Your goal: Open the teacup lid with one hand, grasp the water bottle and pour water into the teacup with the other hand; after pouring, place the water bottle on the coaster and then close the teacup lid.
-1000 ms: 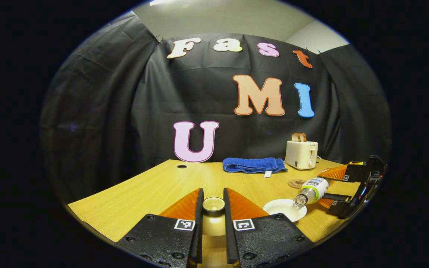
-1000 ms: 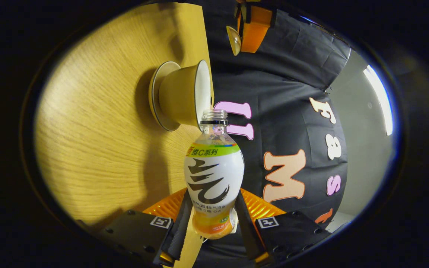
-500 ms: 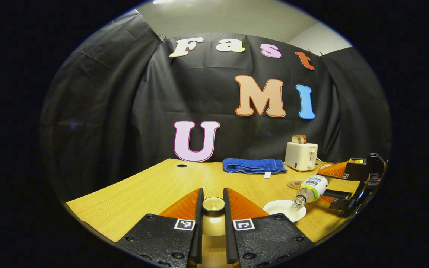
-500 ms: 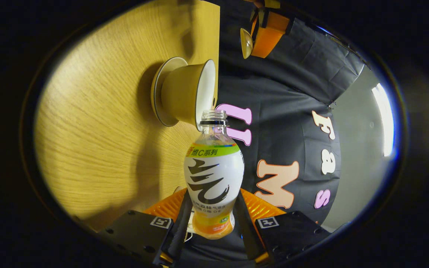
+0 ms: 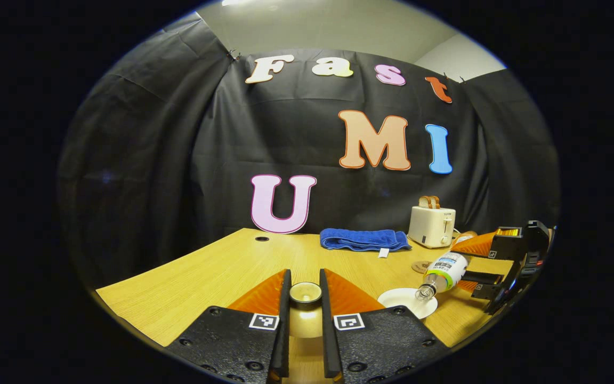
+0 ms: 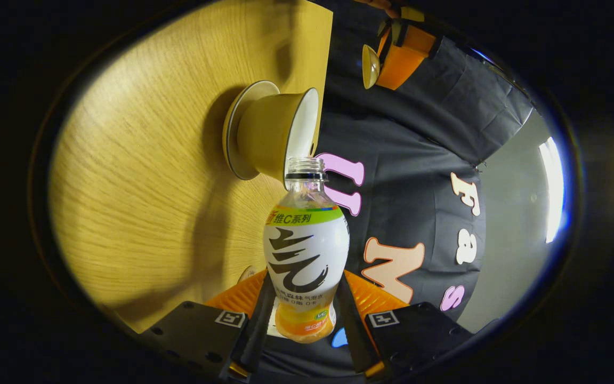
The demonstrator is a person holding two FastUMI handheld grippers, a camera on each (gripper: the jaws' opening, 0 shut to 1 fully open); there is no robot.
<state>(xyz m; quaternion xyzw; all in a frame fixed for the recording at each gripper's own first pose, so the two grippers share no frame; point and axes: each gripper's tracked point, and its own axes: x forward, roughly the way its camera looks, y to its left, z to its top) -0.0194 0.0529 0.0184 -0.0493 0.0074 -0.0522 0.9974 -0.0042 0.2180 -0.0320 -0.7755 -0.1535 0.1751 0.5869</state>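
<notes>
- One teacup lid [image 5: 305, 292] is clamped between the left claw [image 5: 305, 304] fingers.
- One water bottle [image 6: 306, 250] is gripped by the right claw [image 6: 303, 314], its mouth tipped at the single teacup [image 6: 277, 133] ahead.
- One coaster [image 5: 421, 265] lies on the counter [image 5: 211, 272].

table [image 5: 221, 266]: matt wood grain | bottle [image 6: 306, 250]: clear plastic, glossy label | teacup [image 6: 272, 140]: glazed ceramic | towel [image 5: 363, 238]: soft cloth

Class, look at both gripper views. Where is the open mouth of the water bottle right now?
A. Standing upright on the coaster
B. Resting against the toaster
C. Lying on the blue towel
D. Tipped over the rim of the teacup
D: the water bottle, held in the right tongs, is tilted with its neck at the rim of the open teacup; the left gripper view shows it angled down likewise.
</notes>
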